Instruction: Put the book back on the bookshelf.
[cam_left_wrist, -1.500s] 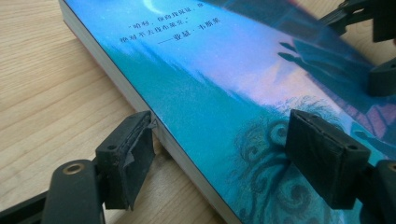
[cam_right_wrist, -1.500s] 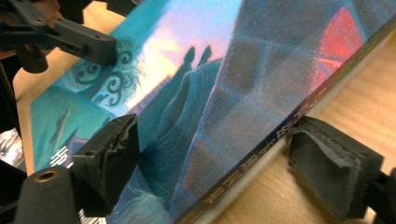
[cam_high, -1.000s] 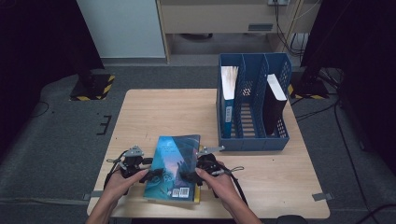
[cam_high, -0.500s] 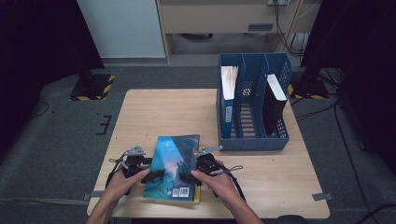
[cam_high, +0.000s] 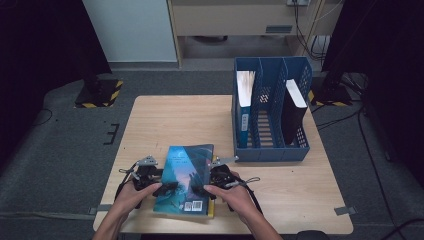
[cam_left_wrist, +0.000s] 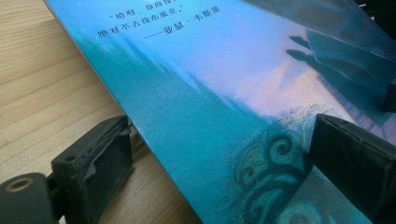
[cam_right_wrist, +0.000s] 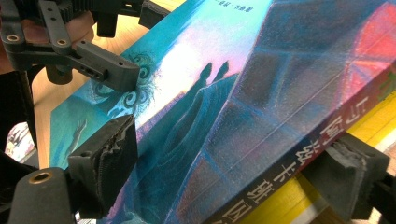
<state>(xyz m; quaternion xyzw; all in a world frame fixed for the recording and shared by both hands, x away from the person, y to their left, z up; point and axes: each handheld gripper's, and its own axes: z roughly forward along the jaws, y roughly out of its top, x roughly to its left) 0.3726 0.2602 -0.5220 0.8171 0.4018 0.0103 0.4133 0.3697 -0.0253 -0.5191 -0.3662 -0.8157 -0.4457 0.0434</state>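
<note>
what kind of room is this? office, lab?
Likely a lab or recording bay set up as a desk: a wooden table taped to grey carpet, black curtains at the sides, loose cables, a blue file rack.

The teal paperback book runs off the left gripper view's edges; a yellow thing beneath it is mostly hidden, and its back-cover barcode print is too small to read.

Teal paperback book, flat, near table's front edge
</note>
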